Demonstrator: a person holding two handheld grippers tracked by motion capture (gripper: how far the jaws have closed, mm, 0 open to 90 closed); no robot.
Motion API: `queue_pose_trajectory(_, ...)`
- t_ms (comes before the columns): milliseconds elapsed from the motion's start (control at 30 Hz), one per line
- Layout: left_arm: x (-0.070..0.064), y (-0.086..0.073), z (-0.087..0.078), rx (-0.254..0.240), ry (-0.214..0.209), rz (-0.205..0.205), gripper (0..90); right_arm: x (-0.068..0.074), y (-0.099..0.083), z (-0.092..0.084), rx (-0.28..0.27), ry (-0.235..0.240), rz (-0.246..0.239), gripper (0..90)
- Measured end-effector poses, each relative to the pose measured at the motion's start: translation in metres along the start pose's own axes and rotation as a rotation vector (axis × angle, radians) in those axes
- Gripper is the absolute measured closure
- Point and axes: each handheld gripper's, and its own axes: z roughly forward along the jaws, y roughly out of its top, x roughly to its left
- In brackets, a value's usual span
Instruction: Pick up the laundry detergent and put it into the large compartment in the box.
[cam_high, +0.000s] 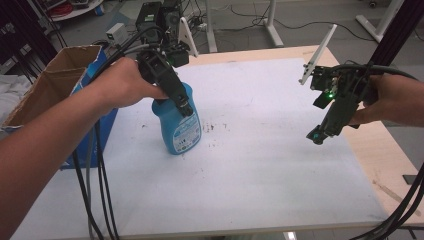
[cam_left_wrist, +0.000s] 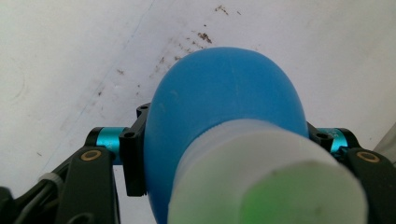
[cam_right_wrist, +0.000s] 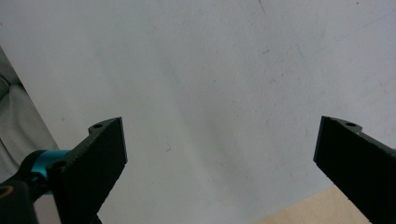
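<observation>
A blue plastic bottle (cam_high: 181, 127) with a printed label stands on the white table sheet (cam_high: 260, 165), left of centre. My left gripper (cam_high: 181, 102) comes down over its top and is shut on it. In the left gripper view the two black jaws press on both sides of the blue bottle (cam_left_wrist: 219, 116), whose white cap (cam_left_wrist: 261, 182) fills the foreground. My right gripper (cam_high: 320, 134) hangs above the right side of the sheet, well away from the bottle. In the right gripper view its jaws stand wide apart over bare sheet, and the right gripper (cam_right_wrist: 219, 154) is open.
An open cardboard box (cam_high: 55, 90) with a blue side stands at the table's left edge, close behind my left forearm. Dark specks (cam_high: 212, 127) mark the sheet just right of the bottle. Bare wood (cam_high: 380, 150) runs along the table's right edge. Cables hang down at the front left.
</observation>
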Motion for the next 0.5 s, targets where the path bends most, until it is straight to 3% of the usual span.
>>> queue_pose_trajectory(500, 0.0004, 0.0025, -0.0011, 0.037, -0.011, 0.009, 38.1, -0.0004, -0.0016, -0.0011, -0.001, 0.001, 0.0, 1.7)
